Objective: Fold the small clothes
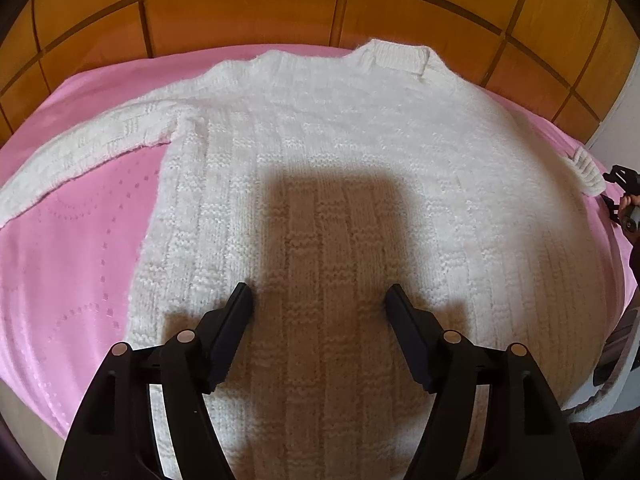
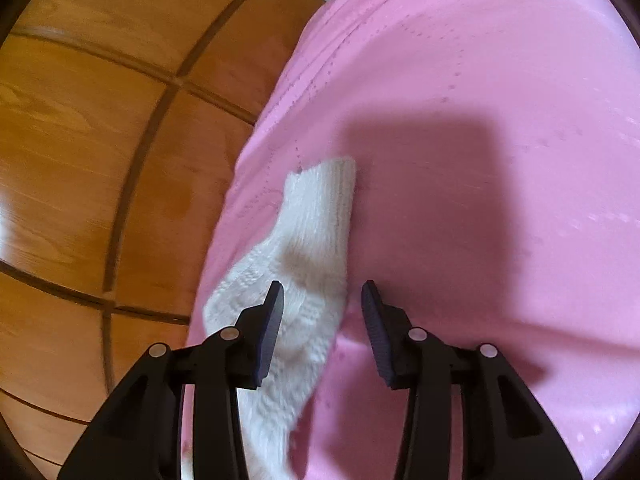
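Note:
A white knitted sweater [image 1: 320, 140] lies flat on a pink bedsheet [image 1: 72, 260], collar at the far side. One sleeve [image 1: 80, 152] stretches out to the left. My left gripper [image 1: 319, 294] hovers open over the lower body of the sweater, its shadow falling on the knit. The other sleeve's cuff [image 1: 586, 172] shows at the right edge, with my right gripper [image 1: 622, 200] just beyond it. In the right wrist view that sleeve [image 2: 316, 232] runs away from me, and my right gripper [image 2: 323, 286] is open above it. Its left finger overlaps the knit; the right finger is over the sheet [image 2: 480, 80].
A wooden panelled headboard [image 1: 280, 8] rises behind the bed and fills the left of the right wrist view [image 2: 100, 140]. The sleeve lies close to the sheet's edge by that wood. Bare pink sheet spreads to the right of the sleeve.

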Motion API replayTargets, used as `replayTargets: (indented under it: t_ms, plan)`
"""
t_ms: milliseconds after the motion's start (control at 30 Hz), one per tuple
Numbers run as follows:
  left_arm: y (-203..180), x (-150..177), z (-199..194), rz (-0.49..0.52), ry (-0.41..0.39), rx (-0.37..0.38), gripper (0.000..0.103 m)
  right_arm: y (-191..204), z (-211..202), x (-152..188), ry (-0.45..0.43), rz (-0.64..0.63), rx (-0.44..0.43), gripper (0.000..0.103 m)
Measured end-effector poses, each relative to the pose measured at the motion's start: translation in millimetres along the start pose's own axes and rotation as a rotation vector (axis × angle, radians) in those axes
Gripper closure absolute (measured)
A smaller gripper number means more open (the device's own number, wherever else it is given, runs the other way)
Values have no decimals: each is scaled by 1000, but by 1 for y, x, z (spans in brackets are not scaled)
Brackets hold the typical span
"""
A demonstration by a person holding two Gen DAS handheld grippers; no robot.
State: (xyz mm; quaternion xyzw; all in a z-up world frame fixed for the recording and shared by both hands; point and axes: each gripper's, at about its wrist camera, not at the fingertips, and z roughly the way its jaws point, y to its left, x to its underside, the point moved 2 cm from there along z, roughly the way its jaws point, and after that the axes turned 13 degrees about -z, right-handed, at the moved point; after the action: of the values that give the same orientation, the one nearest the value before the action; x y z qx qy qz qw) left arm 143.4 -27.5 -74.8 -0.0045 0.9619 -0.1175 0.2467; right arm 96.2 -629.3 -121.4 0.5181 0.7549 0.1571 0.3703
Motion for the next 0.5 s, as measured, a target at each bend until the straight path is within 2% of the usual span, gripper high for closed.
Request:
replayTargets:
  t_ms: [67,100,133,167,233,333,433,500]
  plan:
    - [-1,0,1,2,2,-5,32,9,8,-4,9,-60,32,64]
    - [-1,0,1,3,3,-7,32,16,12,-3,22,-92,33,74]
    - [-1,0,2,4,3,-7,30,18,14,-3,35,-116,36,97]
    - [-2,0,3,3,3,-6,29,21,11,-2,55,-176,92,97]
    - [-2,0,3,1,1,-4,28,18,-7,-2,21,-255,183,98]
    - [0,0,3,-6,-5,8,28,-12,-38,-11,-44,-195,271,99]
    - [2,1,2,-12,-10,21,28,-36,-51,-12,-35,-141,286,99]
    - [2,1,1,-16,-12,27,28,-36,-57,-7,-37,-160,293,99]
